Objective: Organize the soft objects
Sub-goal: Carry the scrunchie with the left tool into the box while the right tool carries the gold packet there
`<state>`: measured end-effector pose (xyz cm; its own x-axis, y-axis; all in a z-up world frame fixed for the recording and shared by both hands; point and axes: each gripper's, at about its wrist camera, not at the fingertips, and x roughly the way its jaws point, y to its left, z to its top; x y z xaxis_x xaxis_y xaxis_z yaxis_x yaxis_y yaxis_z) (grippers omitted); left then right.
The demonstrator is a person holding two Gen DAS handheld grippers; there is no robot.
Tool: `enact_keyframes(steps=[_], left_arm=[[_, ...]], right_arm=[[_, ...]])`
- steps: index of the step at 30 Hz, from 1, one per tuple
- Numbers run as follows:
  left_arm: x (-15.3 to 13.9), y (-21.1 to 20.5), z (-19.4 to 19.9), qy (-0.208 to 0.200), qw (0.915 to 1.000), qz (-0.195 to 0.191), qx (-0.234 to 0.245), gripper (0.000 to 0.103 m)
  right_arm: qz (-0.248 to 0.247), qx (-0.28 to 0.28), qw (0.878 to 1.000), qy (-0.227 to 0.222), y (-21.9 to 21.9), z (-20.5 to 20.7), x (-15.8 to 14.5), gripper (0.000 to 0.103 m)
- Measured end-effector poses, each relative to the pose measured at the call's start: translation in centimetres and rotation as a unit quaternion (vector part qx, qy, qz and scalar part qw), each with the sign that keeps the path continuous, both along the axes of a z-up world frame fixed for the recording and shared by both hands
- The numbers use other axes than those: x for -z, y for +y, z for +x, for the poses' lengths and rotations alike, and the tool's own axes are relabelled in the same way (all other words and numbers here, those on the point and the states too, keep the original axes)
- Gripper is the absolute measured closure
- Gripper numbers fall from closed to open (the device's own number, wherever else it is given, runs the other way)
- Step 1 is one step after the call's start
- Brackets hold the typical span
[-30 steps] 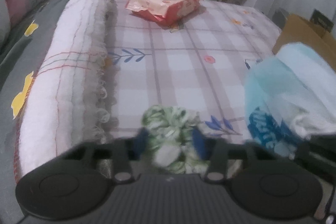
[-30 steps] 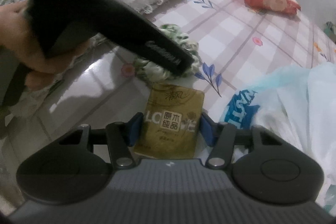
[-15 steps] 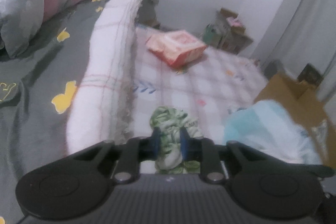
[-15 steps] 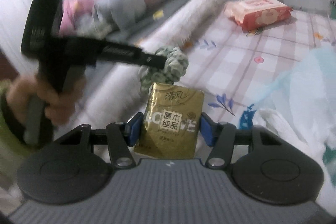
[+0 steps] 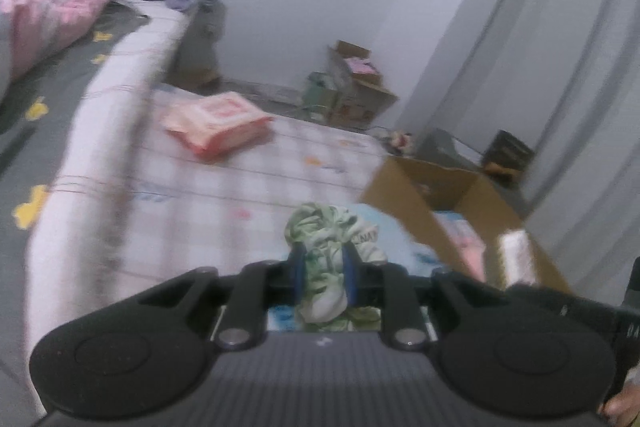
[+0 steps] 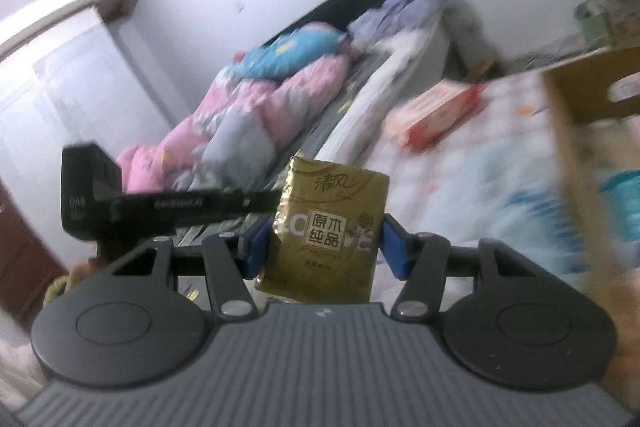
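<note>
- Holding two soft things at once, both lifted clear of the checked, flower-printed bed sheet (image 5: 224, 195).
- Left tongs (image 5: 323, 277) are squeezed almost fully together on a crumpled green-and-white leaf-print fabric bundle (image 5: 332, 247), which bulges above and below the blue pads (image 5: 299, 273).
- That bundle looks light, limp and compressible; pinching through its thick middle, as now, seems safest, since a loose fold could slip out.
- Right tongs (image 6: 324, 245) stand about half open, pads pressed on the two side edges of a gold plastic-wrapped pocket tissue pack (image 6: 330, 227).
- The pack looks light and squashy with a slick wrapper; I judge the grip across its flat width sound, though hard pressure would crease it and a loose hold might let it slide.
- An open brown cardboard box (image 5: 460, 195) sits to the right beside the bed, a likely place for them.
- A pink-and-red wrapped pack (image 5: 218, 125) lies farther off on the sheet.
</note>
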<state>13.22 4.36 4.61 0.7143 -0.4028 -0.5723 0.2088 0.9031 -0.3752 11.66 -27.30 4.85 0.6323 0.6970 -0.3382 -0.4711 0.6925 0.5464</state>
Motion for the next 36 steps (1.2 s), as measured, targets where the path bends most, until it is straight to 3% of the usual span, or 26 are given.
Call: enact_keyframes(steps=[7, 16, 19, 26, 28, 31, 36], left_arm=[[1.1, -5.5, -0.5, 0.011, 0.999, -0.012, 0.041, 0.083], [2.3, -9.8, -0.9, 0.025, 0.9969, -0.017, 0.072, 0.083], [2.4, -10.5, -0.7, 0.025, 0.9967, -0.017, 0.075, 0.083], [2.3, -11.6, -0.4, 0.027, 0.9965, -0.012, 0.078, 0.082], [2.1, -11.9, -0.3, 0.025, 0.9963, -0.012, 0.081, 0.082], [1.6, -12.4, -0.3, 0.018, 0.9958, -0.012, 0.089, 0.082], [0.8, -14.2, 0.0, 0.006, 0.9933, -0.009, 0.115, 0.082]], right_arm=[[-0.045, 0.109, 0.993, 0.008, -10.1, -2.9, -1.3, 0.047], [-0.119, 0.222, 0.964, 0.089, -20.7, -2.9, 1.2, 0.047], [-0.144, 0.229, 0.955, 0.123, -23.0, -1.5, 2.8, 0.047], [-0.309, 0.19, 0.911, 0.193, -22.5, 3.9, 6.7, 0.046], [-0.362, 0.178, 0.893, 0.199, -21.9, 4.8, 7.4, 0.046], [-0.422, 0.161, 0.87, 0.197, -20.5, 5.6, 7.6, 0.037], [-0.416, 0.165, 0.875, 0.186, -20.3, 5.2, 6.8, 0.029]])
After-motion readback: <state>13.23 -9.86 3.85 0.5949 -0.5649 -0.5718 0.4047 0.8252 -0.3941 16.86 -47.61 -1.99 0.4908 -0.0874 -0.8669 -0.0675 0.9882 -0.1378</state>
